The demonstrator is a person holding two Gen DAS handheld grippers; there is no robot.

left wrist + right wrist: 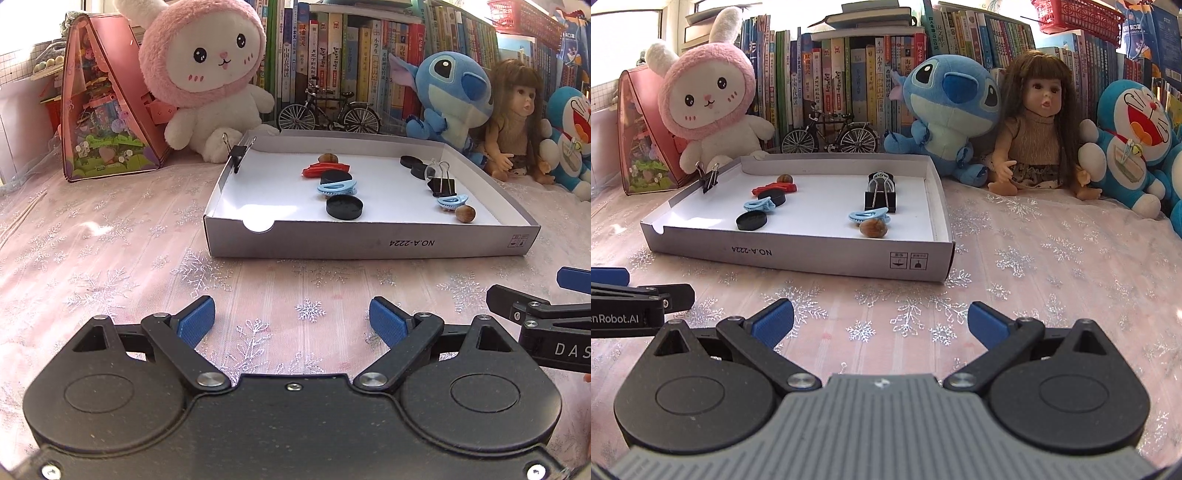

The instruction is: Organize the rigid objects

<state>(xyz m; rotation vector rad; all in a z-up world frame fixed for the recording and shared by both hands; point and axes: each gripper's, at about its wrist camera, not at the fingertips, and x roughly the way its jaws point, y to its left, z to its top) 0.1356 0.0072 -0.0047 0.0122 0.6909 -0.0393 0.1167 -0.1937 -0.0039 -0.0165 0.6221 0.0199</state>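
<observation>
A shallow white cardboard box lid lies on the pink snowflake cloth. It holds black discs, light blue clips, a red piece, brown nuts and a black binder clip. Another binder clip grips the lid's left wall. My left gripper is open and empty, in front of the lid. My right gripper is open and empty, in front of the lid's right corner.
Behind the lid stand a pink rabbit plush, a model bicycle, a blue Stitch plush, a doll and a Doraemon plush, with books behind. A pink toy house stands at left.
</observation>
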